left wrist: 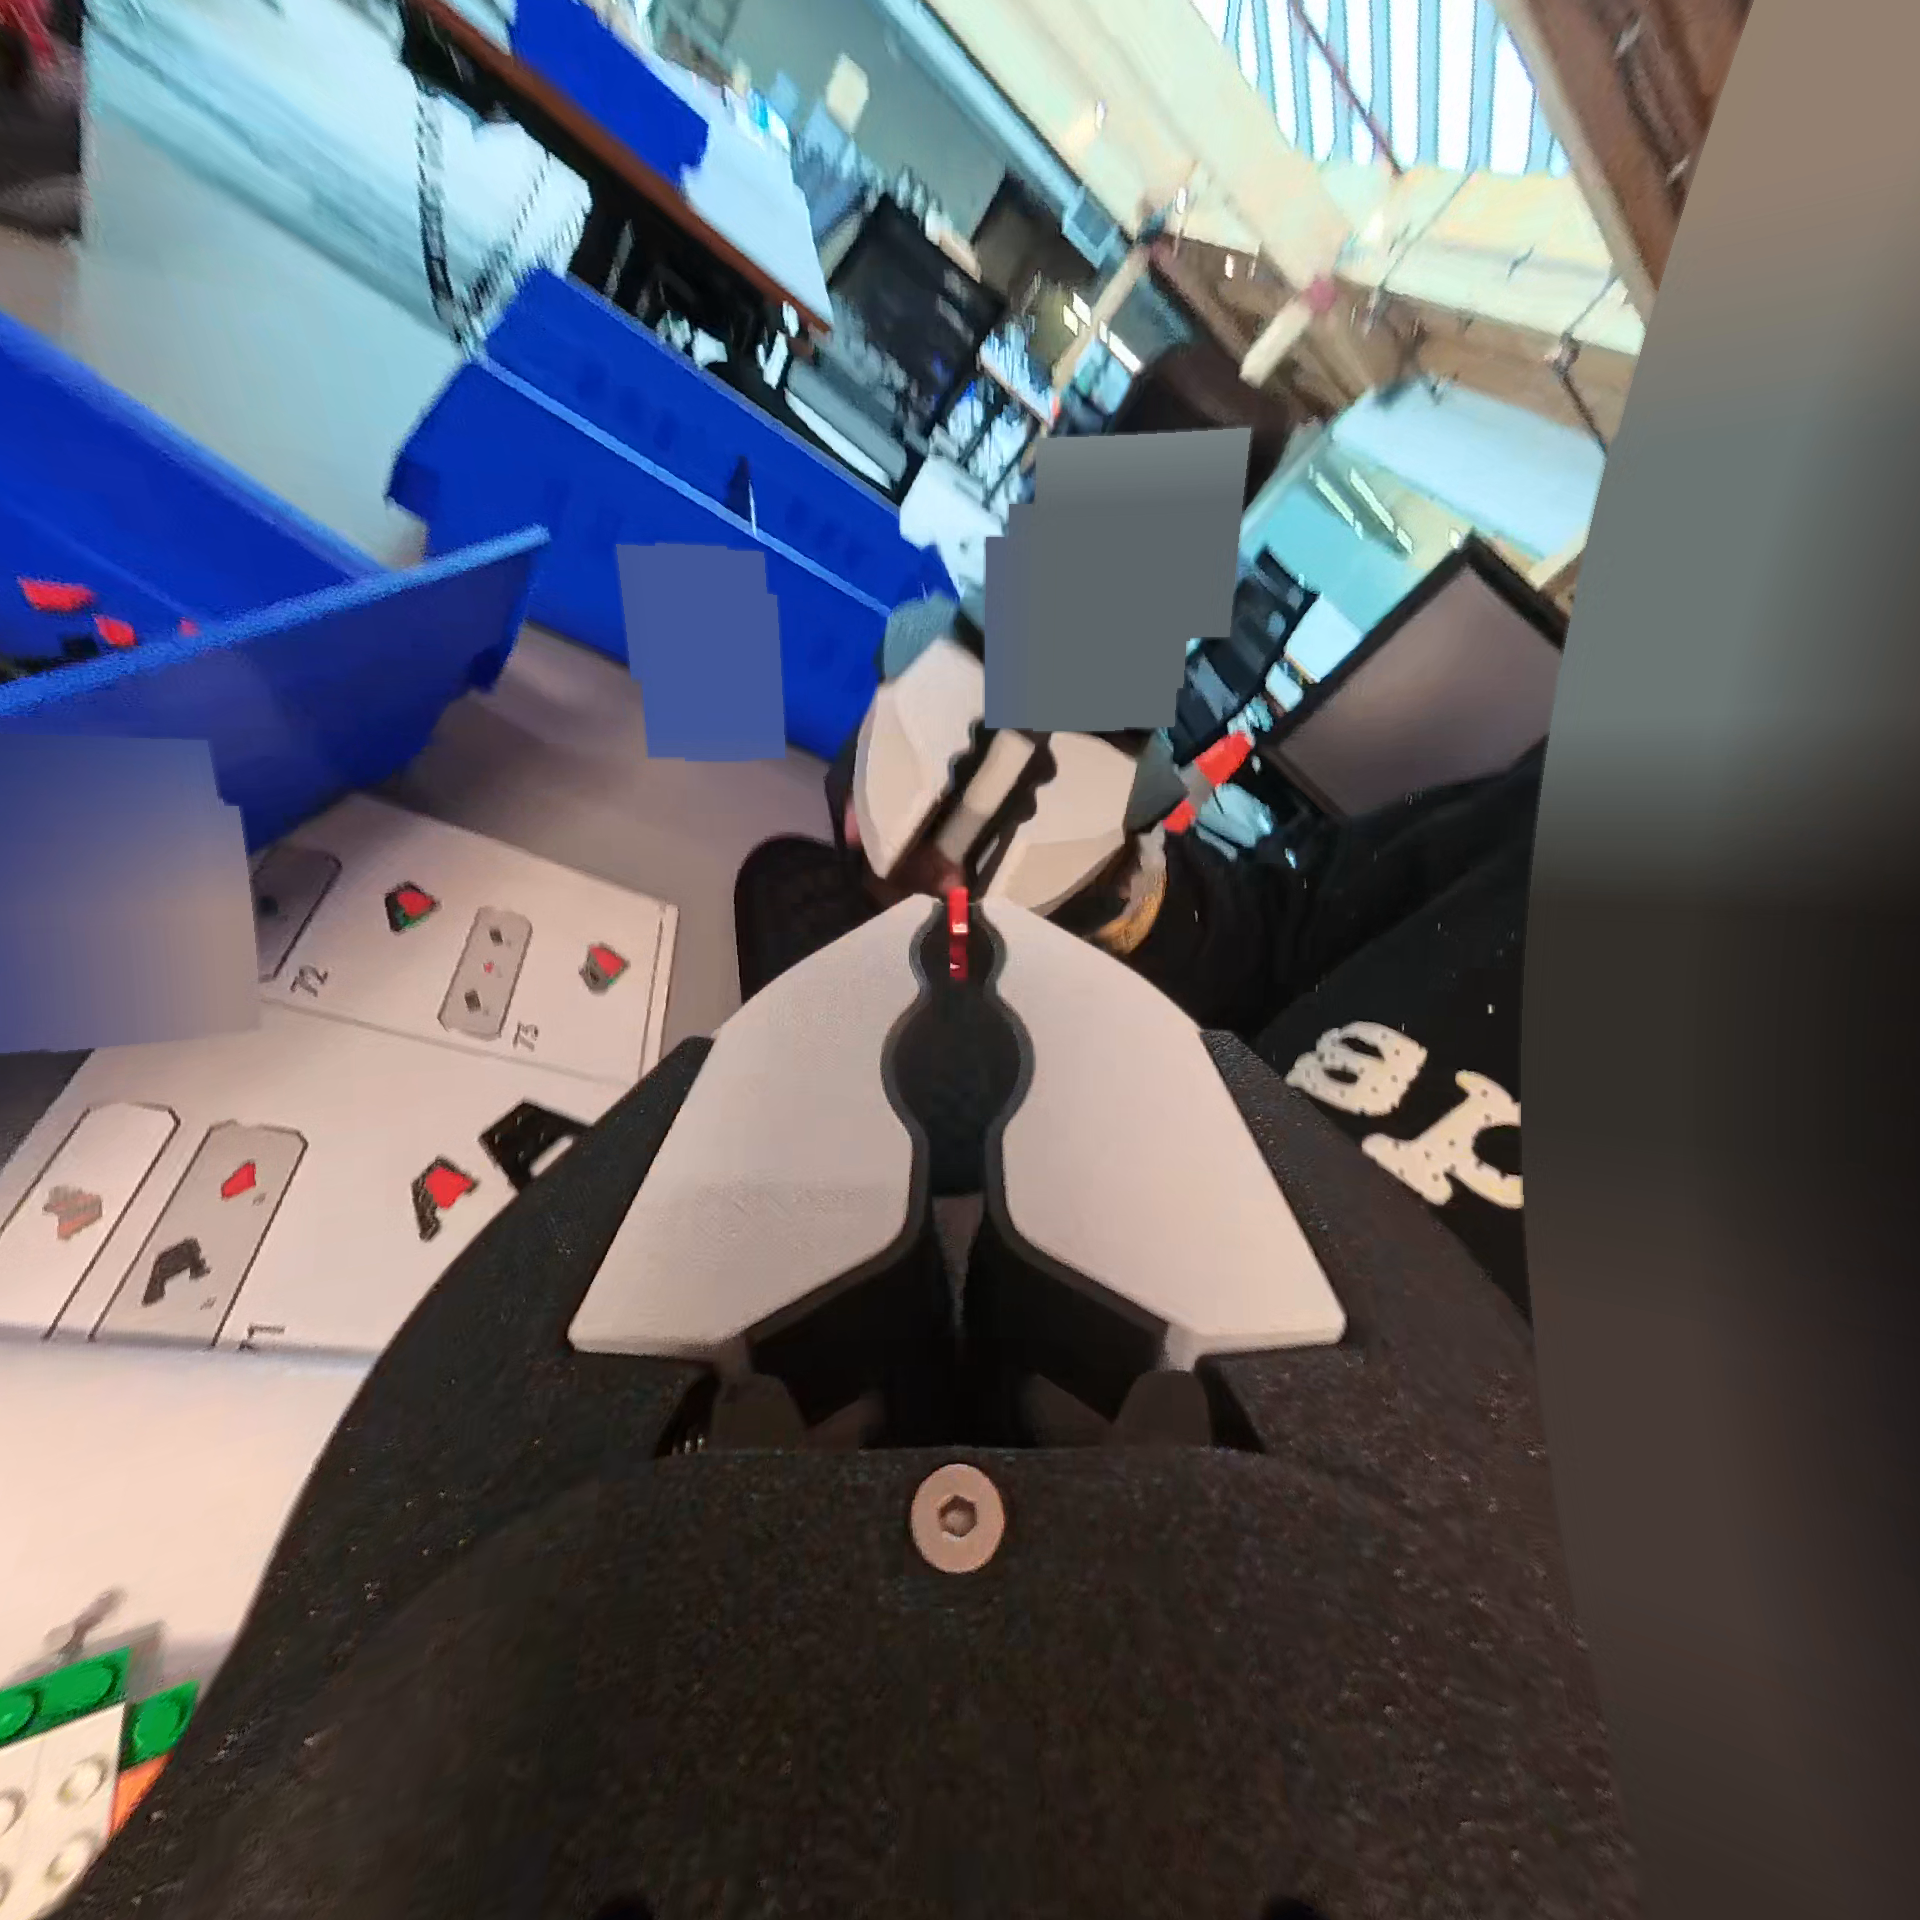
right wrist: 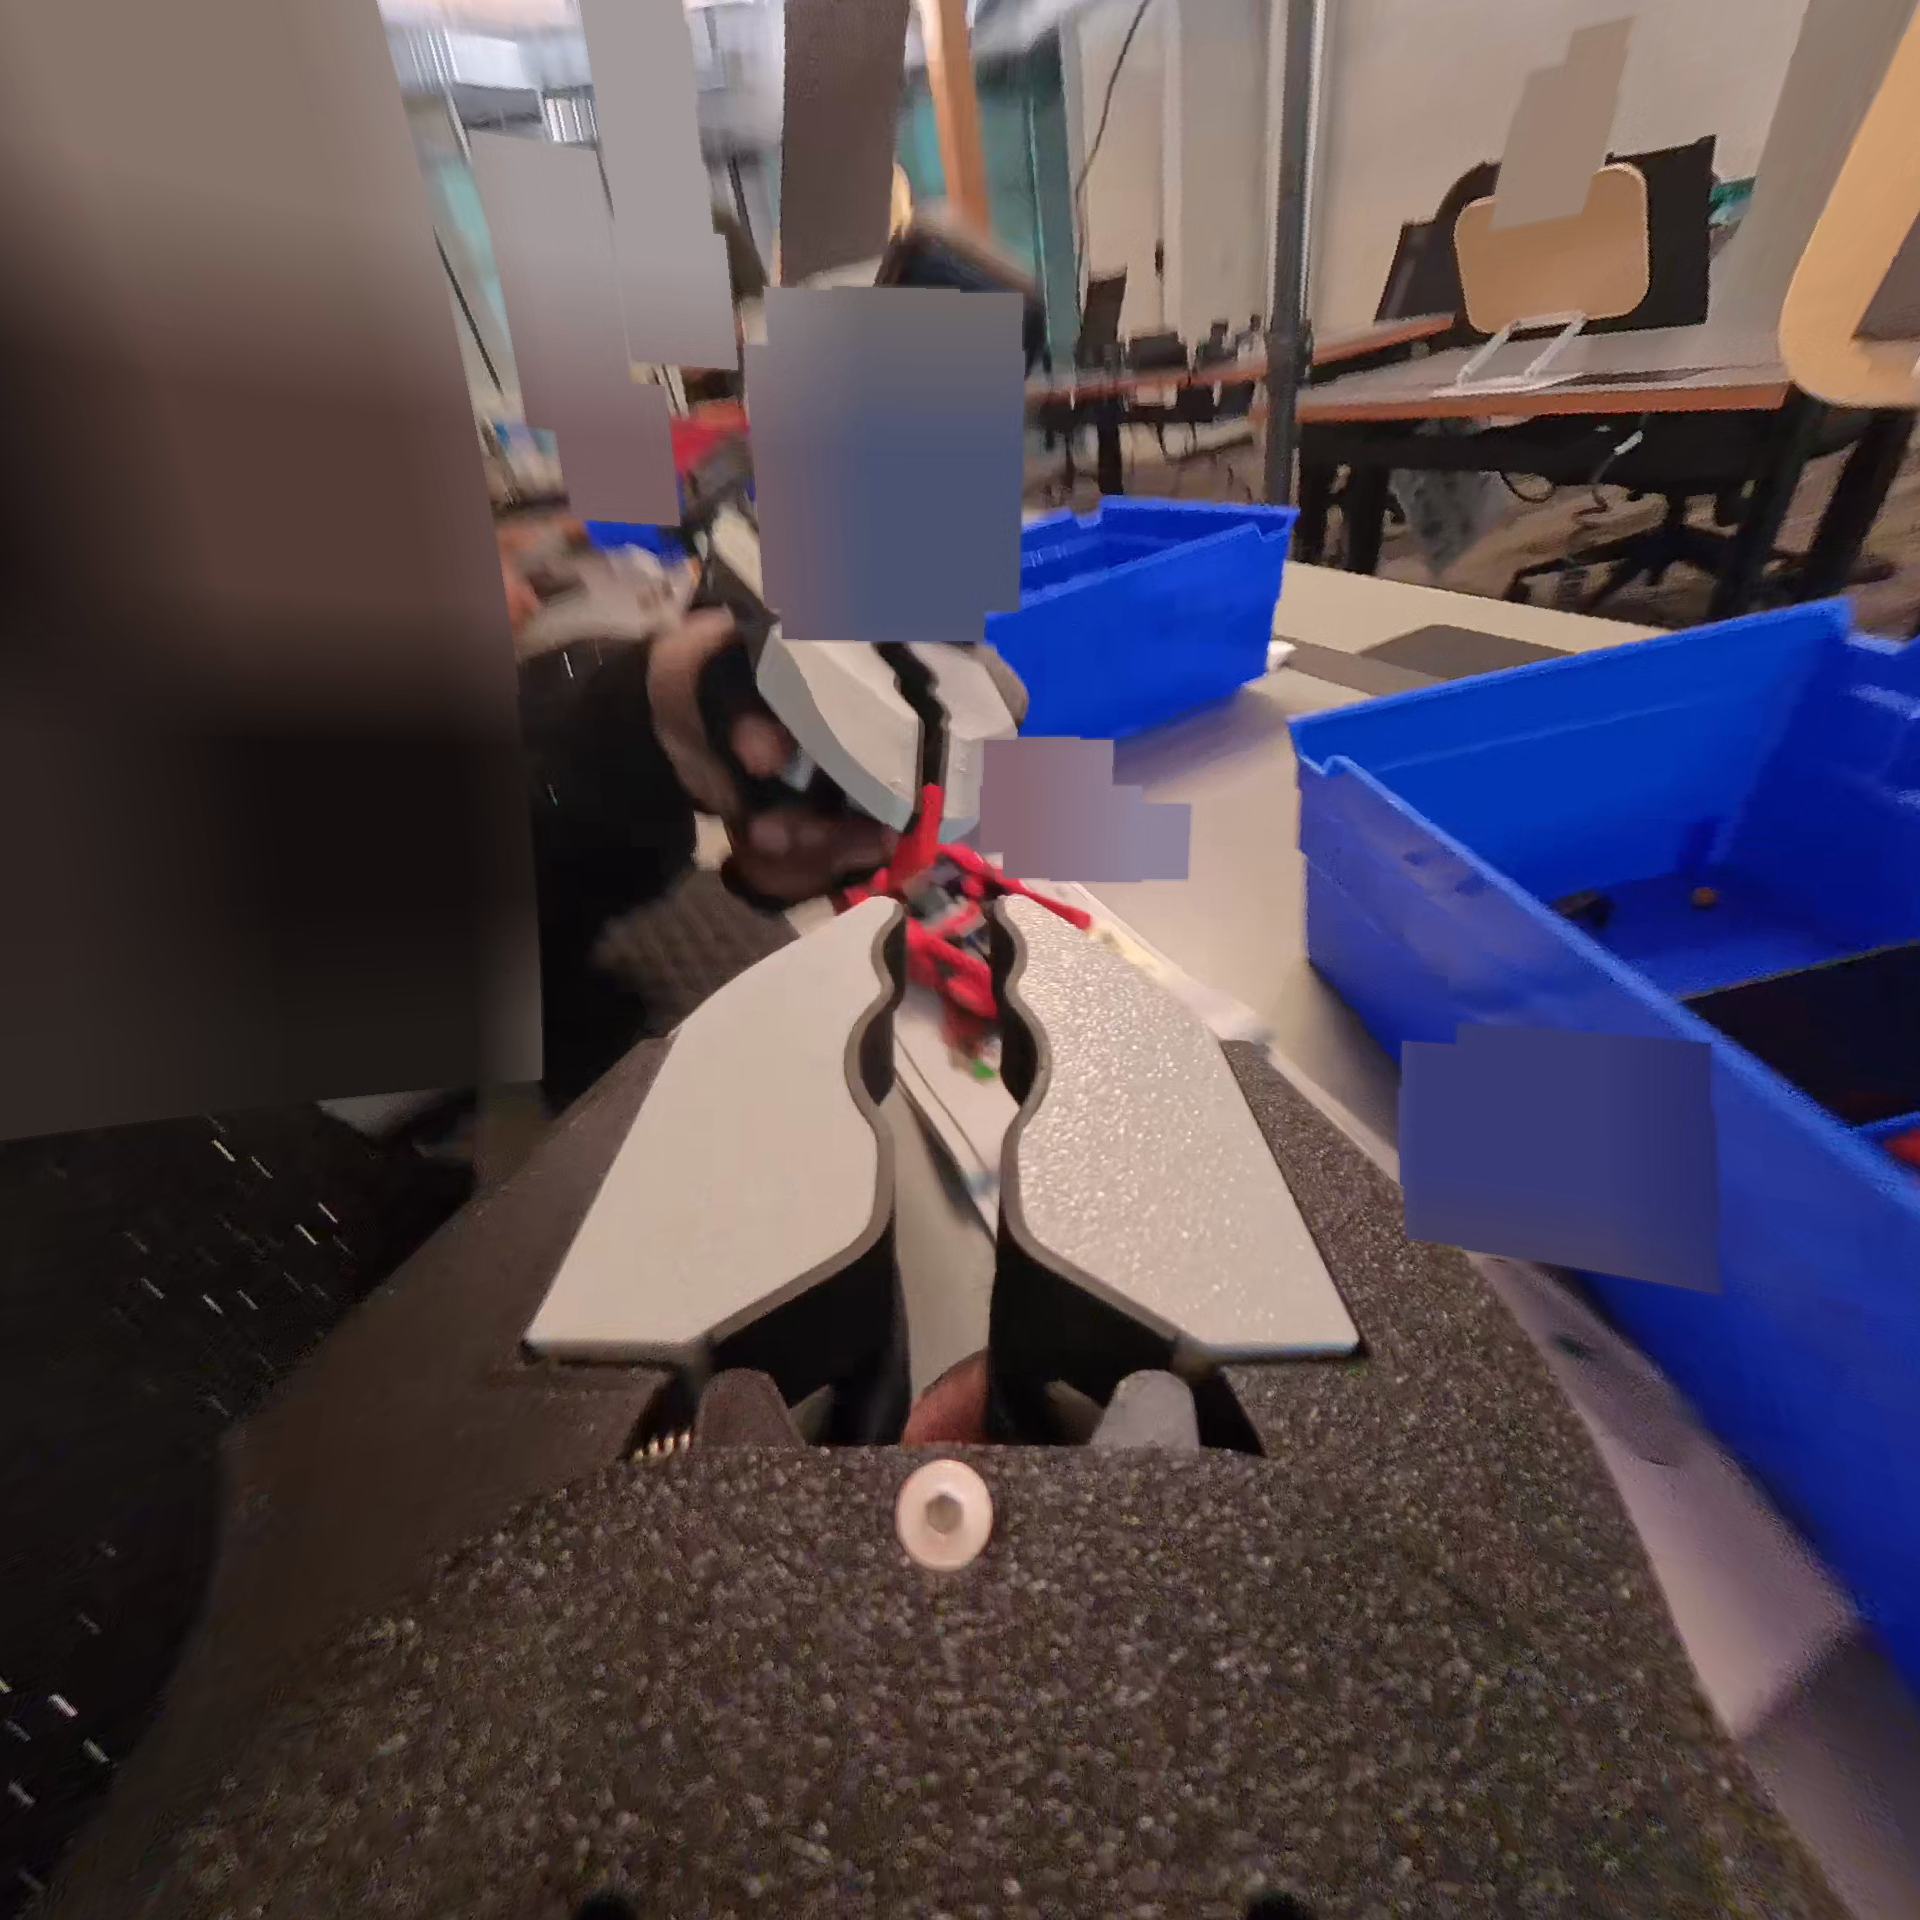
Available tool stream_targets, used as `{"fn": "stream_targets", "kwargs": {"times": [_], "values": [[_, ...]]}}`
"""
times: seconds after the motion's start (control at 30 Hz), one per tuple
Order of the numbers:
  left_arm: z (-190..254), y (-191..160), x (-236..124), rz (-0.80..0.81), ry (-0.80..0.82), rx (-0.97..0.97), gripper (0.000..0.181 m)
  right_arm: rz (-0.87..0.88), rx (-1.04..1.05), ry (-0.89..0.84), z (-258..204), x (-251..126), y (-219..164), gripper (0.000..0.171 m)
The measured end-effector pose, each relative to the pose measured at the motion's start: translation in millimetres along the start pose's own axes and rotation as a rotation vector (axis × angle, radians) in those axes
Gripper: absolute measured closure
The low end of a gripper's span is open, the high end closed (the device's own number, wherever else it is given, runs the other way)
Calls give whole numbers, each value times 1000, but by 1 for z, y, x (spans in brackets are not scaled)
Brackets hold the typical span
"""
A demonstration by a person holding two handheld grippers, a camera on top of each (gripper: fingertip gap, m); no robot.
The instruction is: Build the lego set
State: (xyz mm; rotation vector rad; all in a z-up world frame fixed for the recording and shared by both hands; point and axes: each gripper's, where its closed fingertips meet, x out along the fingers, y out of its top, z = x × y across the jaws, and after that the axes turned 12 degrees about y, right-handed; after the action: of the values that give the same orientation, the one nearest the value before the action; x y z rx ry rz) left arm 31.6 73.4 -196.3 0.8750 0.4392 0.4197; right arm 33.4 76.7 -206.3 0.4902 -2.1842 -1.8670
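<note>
Blue bins [right wrist: 1621,831] stand on a grey table [right wrist: 1226,727]; desks [right wrist: 1507,390] behind.

Looks like an open-plan office/lab workspace. Landmark: the grey worktable [right wrist: 1382,623]. On it sit blue plastic parts bins [right wrist: 1621,831], w/ printed build instructions [left wrist: 343,1049] lying just in front of them. Behind the table: rows of desks w/ wood-edged tops [right wrist: 1538,390], dark monitors [left wrist: 1423,686], cables, office chairs. Above it, exposed wood beams & a skylight [left wrist: 1351,83].
</note>
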Motion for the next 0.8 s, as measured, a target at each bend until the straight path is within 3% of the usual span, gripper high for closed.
{"fn": "stream_targets", "kwargs": {"times": [0.1, 0.23, 0.47, 0.8], "values": [[-7, -12, 4, -118, -10, -14, 179, -217, -241, -23, 3, -2, -11, 143], [-8, -17, 10, -184, -35, -25, 179, -389, -517, 35, -1, 4, -13, 139], [-3, -21, 13, -231, -58, -16, 179, -533, -718, 193, -9, 7, -17, 143], [-4, -24, 16, -258, -65, -25, 179, -577, -944, 120, -5, 7, -18, 150]]}}
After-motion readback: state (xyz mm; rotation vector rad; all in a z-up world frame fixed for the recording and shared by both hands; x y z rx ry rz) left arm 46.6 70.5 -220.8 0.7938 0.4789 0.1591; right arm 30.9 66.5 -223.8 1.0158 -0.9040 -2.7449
